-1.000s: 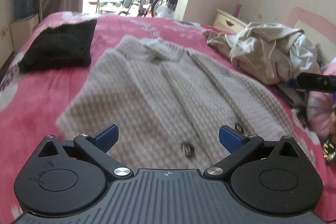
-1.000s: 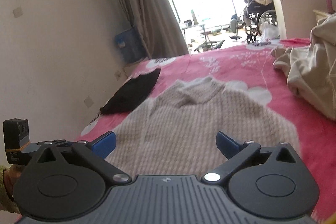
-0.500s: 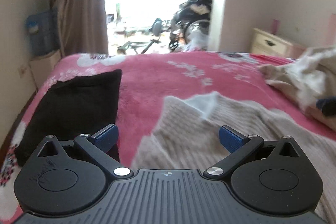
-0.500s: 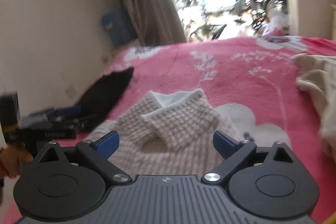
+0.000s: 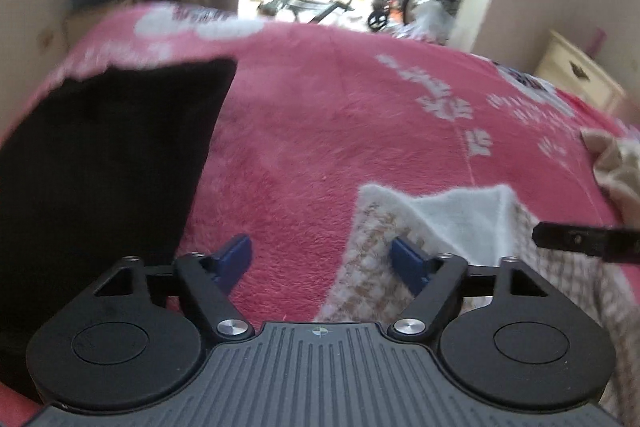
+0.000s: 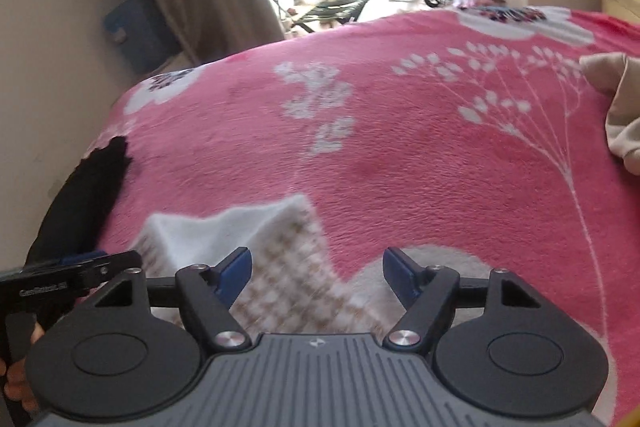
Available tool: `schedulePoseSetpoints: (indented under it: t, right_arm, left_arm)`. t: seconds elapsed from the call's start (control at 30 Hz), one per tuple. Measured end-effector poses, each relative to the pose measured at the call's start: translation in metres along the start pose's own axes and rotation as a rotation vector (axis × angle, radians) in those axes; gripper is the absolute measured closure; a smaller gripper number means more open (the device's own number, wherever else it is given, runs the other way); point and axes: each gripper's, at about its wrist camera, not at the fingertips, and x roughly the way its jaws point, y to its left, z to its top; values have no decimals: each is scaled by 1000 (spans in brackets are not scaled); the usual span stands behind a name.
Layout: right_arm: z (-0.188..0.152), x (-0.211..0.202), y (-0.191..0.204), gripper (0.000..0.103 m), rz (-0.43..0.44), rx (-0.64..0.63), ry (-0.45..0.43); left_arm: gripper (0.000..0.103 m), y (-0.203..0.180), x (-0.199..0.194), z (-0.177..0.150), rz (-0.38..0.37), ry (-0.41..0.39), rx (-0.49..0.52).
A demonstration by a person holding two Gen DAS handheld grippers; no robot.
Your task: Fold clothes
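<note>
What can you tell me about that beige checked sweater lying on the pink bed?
The beige checked sweater looks like a thick, fuzzy knit in a small beige-and-white check, with a plain white lining showing at the folded collar. It lies flat on the pink blanket, collar end pointing towards the doorway. Only its top part is in view; the rest is hidden under the tools. Nothing visibly grips it.

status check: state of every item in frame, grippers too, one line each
left gripper: open, jaws just been closing, collar's left edge between them, not pinched
right gripper: open, jaws just been closing, collar's right side between them, not pinched
houndstooth jacket: flat on the bed, collar splayed, white lining up
black garment: folded, on the blanket's left edge
beige clothes: crumpled heap, unfolded
pink blanket: spread over the bed
</note>
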Motion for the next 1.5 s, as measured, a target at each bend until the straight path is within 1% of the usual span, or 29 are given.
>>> schedulePoseSetpoints:
  t: [0.07, 0.17, 0.23, 0.27, 0.3, 0.33, 0.37, 0.4, 0.43, 0.47, 0.53, 0.6, 0.63, 0.7, 0.8, 0.9, 1.03, 1.13, 1.23, 1.3, 1.37, 1.4, 1.43, 1.47, 1.5]
  right_arm:
    - [4, 6, -2, 27, 20, 24, 15]
    - [6, 15, 0, 27, 55, 41, 34]
    - [5, 19, 5, 27, 47, 24, 44]
    - [3, 19, 8, 33, 39, 6, 41]
    - [3, 19, 11, 40, 37, -8, 39]
    - [3, 19, 12, 52, 36, -11, 40]
    - [3, 19, 13, 63, 32, -4, 38]
    - [4, 18, 12, 69, 29, 7, 33]
    - [4, 16, 12, 82, 21, 14, 26]
    - [5, 14, 11, 87, 19, 18, 18]
    - [6, 7, 10, 89, 35, 21, 4]
    - [7, -1, 8, 90, 57, 23, -13]
    - [7, -8, 8, 90, 78, 21, -27]
    - [7, -23, 8, 90, 117, 12, -57]
    - [4, -51, 12, 91, 157, -78, -113]
    - [-7, -82, 21, 91, 183, -223, -167]
    - [-36, -118, 37, 91, 175, -458, -213]
    - [-69, -143, 46, 91, 152, -630, -221]
    - [-115, -156, 57, 91, 82, -875, -204]
    - [-152, -152, 66, 90, 2, -1081, -174]
    - [-185, -141, 71, 86, -90, -1260, -138]
    - [-196, -135, 72, 84, -123, -1319, -125]
    - [-205, -132, 74, 75, -153, -1365, -117]
    - [-211, -130, 75, 71, -180, -1395, -115]
    - [-215, -131, 76, 69, -198, -1412, -114]
  left_arm:
    - [36, 4, 3, 1, -17, 9, -44]
    - [37, 6, 6, 2, -31, 19, -77]
    - [38, 7, 8, 2, -37, 22, -111]
    - [40, 7, 10, 2, -38, 22, -124]
    - [44, 6, 11, 1, -37, 21, -134]
    - [47, 5, 12, 1, -38, 24, -145]
    - [56, 4, 14, 1, -38, 30, -157]
    - [66, 0, 16, 1, -39, 32, -163]
    - [71, -4, 16, 2, -41, 29, -162]
    - [80, -8, 15, 2, -35, 25, -155]
    - [85, -18, 12, 3, -8, 12, -129]
    - [91, -22, 7, 3, 1, -5, -122]
    - [92, -23, 4, 3, -2, -15, -123]
    - [94, -22, -5, 4, -25, -36, -132]
    - [94, -21, -26, 7, -76, -78, -113]
    - [95, -23, -56, 5, -130, -138, -14]
    - [95, -28, -101, -12, -184, -199, 170]
    - [95, -33, -132, -37, -196, -234, 360]
    - [95, -41, -156, -72, -198, -245, 576]
    - [94, -45, -159, -98, -179, -229, 714]
    - [93, -47, -155, -122, -145, -183, 810]
    - [91, -46, -152, -128, -133, -150, 823]
    - [89, -45, -150, -133, -127, -113, 825]
    - [89, -43, -152, -136, -128, -94, 824]
    - [88, -42, -158, -138, -137, -94, 819]
